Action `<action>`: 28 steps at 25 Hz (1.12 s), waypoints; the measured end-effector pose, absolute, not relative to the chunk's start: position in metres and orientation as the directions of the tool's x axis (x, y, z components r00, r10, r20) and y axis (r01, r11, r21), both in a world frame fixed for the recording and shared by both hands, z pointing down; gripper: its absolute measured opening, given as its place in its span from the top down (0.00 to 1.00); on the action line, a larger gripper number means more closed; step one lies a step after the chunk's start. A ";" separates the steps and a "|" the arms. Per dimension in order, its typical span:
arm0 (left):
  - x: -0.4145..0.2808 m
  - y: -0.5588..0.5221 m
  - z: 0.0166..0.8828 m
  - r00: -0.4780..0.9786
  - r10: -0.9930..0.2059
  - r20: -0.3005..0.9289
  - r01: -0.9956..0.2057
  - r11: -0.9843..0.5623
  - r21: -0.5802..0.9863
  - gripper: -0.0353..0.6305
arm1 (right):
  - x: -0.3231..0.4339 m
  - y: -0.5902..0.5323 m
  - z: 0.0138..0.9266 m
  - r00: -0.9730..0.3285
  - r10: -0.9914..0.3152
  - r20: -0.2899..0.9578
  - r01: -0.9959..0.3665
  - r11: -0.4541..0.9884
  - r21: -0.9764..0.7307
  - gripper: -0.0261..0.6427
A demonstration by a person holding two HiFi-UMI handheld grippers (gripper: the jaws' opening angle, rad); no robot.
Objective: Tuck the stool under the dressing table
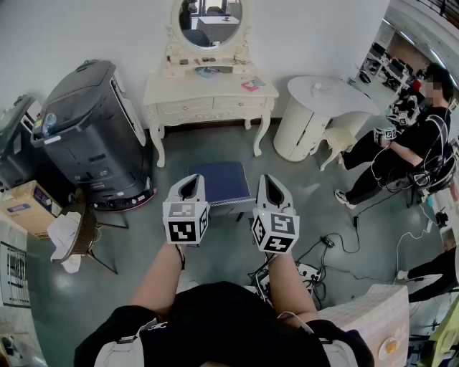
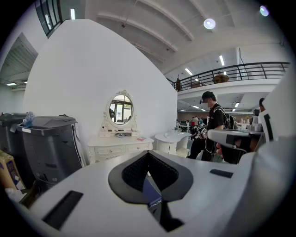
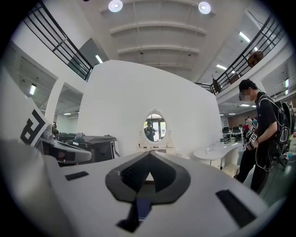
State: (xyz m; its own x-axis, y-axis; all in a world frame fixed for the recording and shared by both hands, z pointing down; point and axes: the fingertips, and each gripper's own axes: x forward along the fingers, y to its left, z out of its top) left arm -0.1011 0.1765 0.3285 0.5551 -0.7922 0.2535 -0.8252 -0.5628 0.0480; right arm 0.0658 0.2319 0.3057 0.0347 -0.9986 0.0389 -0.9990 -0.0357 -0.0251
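Checking the left gripper [image 1: 189, 179]: we find its fingers closed together with nothing between them. Its tip lies over the near left edge of the stool [image 1: 219, 183]; we cannot confirm contact.
Right gripper [image 1: 270, 180]: fingers likewise closed and empty, held level with the tip at the stool's near right edge; contact not confirmed.
Stool: blue cushioned seat, standing on the grey floor [image 1: 215, 244] between the two gripper tips. We record it in front of the dressing table [image 1: 215, 92], apart from it and not under it.
Floor, right: power strip [image 1: 310, 272] among loose cables.
Floor, left: cardboard box [image 1: 27, 206], with a large black bin [image 1: 93, 129] behind it.
Dressing table: cream, against the white wall. An oval mirror [image 1: 209, 21] stands upright on it, and small items lie on its worktop.
Round table [image 1: 323, 97]: white, just right of the dressing table.
Person [image 1: 412, 147]: far right, dressed in black.
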 end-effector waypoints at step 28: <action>-0.131 0.177 0.354 0.563 -0.762 0.320 -0.821 -0.560 0.114 0.94 | 0.050 0.235 0.326 0.063 -0.993 0.096 -0.995 -0.070 -0.074 0.95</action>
State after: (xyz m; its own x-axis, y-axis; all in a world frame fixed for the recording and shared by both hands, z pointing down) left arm -0.1312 0.1772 0.3543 0.5634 -0.7617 0.3200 -0.8210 -0.5595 0.1138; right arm 0.0501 0.2346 0.3259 0.0626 -0.9934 0.0961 -0.9948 -0.0698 -0.0739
